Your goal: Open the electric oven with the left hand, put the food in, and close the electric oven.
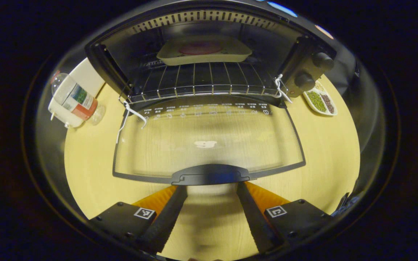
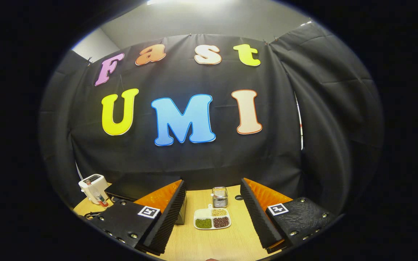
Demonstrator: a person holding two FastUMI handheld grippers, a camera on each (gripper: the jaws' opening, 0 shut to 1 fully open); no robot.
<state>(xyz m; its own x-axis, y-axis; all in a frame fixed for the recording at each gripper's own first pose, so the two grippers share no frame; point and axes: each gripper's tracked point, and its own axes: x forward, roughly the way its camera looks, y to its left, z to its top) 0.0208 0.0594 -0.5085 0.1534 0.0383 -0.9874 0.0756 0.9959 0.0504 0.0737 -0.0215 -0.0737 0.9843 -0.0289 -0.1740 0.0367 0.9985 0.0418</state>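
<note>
Oven (image 1: 209, 54) door (image 1: 209, 141) down flat on worktop (image 1: 325, 152), food tray (image 1: 203, 50) already on rack; left gripper (image 1: 210, 188) jaws apart just below handle (image 1: 210, 174), unclamped. Risk: fingertips slip off the handle lifting, door drops back. Right gripper (image 2: 212, 188) jaws apart, idle

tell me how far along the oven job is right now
Done: the oven door lies folded down and a tray of food sits on the rack inside. In hand: the left claw is open, just short of the door handle. The right claw is open and holds nothing, above the table. Left: swing the door shut.
</note>
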